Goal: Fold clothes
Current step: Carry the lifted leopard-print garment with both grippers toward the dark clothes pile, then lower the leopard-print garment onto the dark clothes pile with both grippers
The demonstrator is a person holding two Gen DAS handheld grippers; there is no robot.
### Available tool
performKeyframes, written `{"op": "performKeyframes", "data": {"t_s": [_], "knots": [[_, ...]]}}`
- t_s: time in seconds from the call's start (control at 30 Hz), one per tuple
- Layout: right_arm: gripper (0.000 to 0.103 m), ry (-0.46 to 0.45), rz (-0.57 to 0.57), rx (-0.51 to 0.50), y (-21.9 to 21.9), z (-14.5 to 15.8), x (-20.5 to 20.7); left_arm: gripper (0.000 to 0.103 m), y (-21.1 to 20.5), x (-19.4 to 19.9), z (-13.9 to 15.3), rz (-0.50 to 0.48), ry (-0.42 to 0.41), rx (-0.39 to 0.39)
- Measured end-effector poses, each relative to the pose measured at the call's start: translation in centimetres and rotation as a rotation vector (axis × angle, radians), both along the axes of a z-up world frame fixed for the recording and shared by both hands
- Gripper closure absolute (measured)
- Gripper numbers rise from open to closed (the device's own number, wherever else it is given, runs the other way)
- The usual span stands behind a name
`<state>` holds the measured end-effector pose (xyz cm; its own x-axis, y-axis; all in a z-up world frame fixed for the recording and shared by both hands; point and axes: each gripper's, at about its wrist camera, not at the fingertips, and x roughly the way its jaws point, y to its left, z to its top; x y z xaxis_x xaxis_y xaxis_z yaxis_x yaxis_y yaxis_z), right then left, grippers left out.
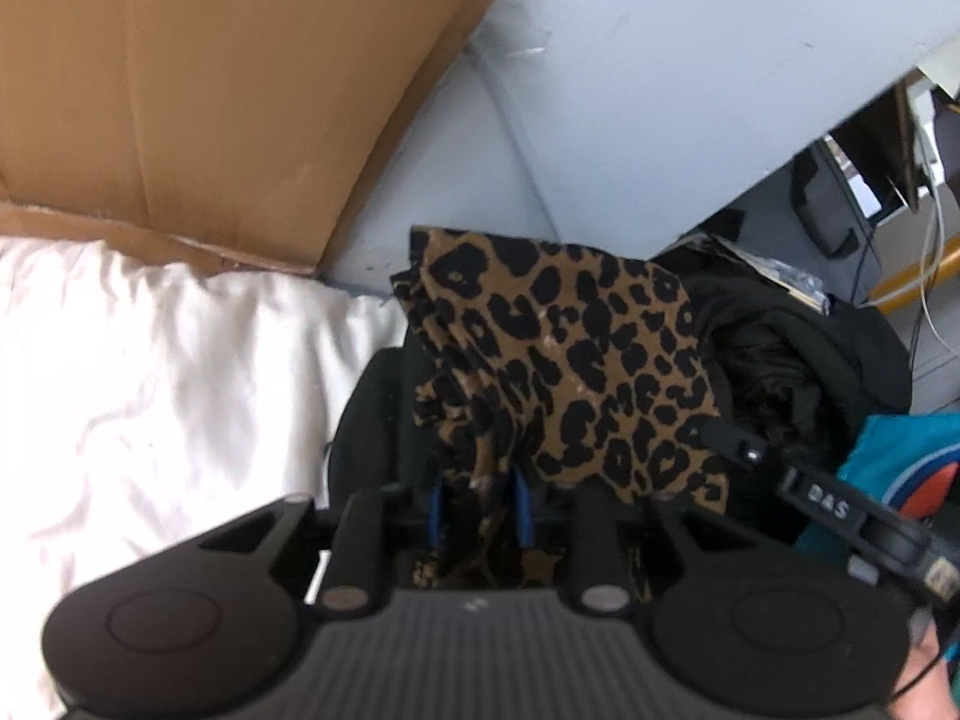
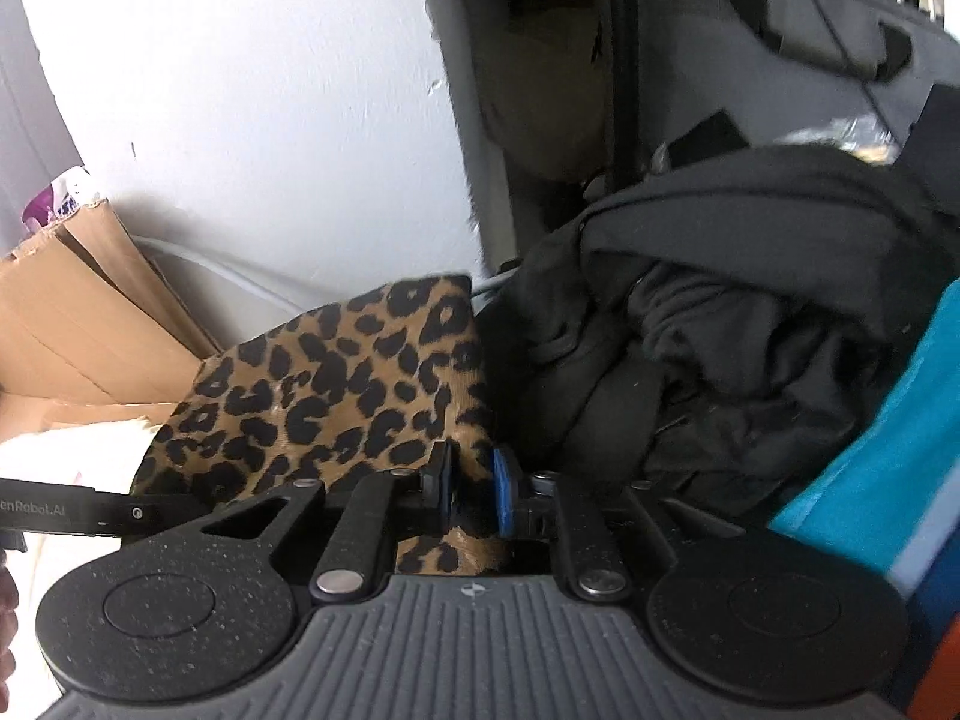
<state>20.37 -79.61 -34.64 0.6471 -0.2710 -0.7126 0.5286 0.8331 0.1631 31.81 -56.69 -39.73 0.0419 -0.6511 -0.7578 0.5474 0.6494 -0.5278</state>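
Note:
A leopard-print garment (image 1: 576,360) hangs lifted in front of both cameras. My left gripper (image 1: 480,507) is shut on a bunched edge of it, the cloth pinched between the blue pads. In the right wrist view the same leopard-print garment (image 2: 336,396) spreads up and left, and my right gripper (image 2: 474,495) is shut on its lower corner. The right gripper's body (image 1: 840,510) shows at the right of the left wrist view, and the left gripper's body (image 2: 72,510) at the left of the right wrist view.
A heap of black clothes (image 2: 690,360) lies behind the garment, with a teal item (image 2: 870,468) at the right. A white sheet (image 1: 150,390) covers the surface at left. A cardboard box (image 1: 210,90) leans against the pale wall (image 2: 240,120).

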Motion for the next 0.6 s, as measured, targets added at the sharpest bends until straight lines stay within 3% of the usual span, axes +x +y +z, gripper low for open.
{"op": "performKeyframes", "data": {"t_s": [0.07, 0.23, 0.43, 0.47, 0.57, 0.6], "knots": [[0.088, -0.014, -0.004, -0.017, 0.3, 0.4, -0.5, 0.073, 0.1, 0.4, 0.1, 0.008, 0.013, 0.013], [0.088, -0.046, 0.015, -0.023, 1.2, 0.5, -2.1, 0.071, 1.0, 0.0, 1.7, -0.007, -0.054, 0.042], [0.088, -0.069, 0.053, -0.013, 2.5, 0.2, -3.6, 0.078, 0.9, -0.2, 5.1, -0.066, -0.212, 0.051], [0.086, -0.073, 0.059, -0.011, 2.8, 0.1, -3.8, 0.079, 0.7, -0.4, 5.6, -0.085, -0.231, 0.038], [0.063, -0.085, 0.078, -0.006, 3.4, -0.1, -4.6, 0.081, -0.1, -1.1, 7.1, -0.159, -0.290, -0.003], [0.064, -0.089, 0.084, -0.005, 3.6, -0.1, -4.8, 0.083, -0.5, -1.5, 7.2, -0.190, -0.307, -0.025]]}}
